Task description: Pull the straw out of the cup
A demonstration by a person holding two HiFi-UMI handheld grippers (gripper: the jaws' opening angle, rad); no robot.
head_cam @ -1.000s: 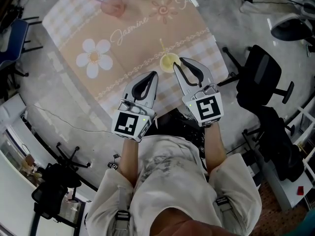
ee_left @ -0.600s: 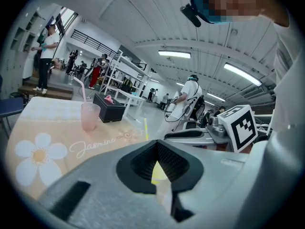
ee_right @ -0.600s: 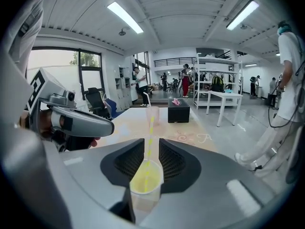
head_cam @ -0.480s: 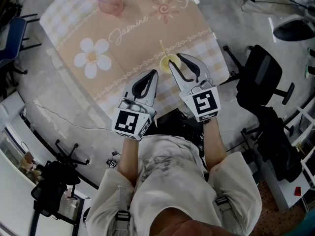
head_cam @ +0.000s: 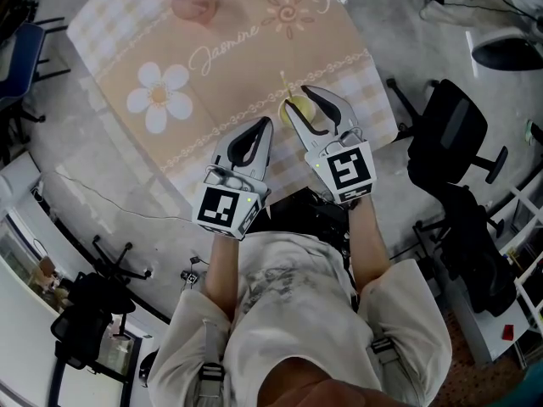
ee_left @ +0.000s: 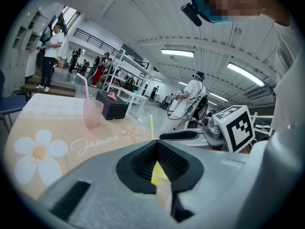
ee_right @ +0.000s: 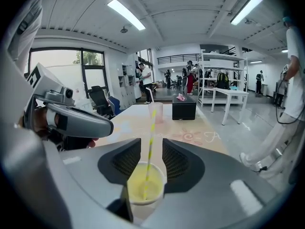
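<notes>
A small cup of yellow drink with a yellow-striped straw stands near the front edge of the tablecloth. My right gripper is open. Its jaws have just been opening and now stand on either side of the cup without pressing on it. The straw rises upright between the pads. My left gripper is shut and holds nothing. It sits just left of the cup, which shows through its hollow.
A pink cup with its own straw and a black box stand at the table's far end. A black office chair stands to the right of the table. People move about in the hall behind.
The right gripper has come forward and down, its jaws have spread, and the cup now sits between them. The left gripper has hardly moved.
</notes>
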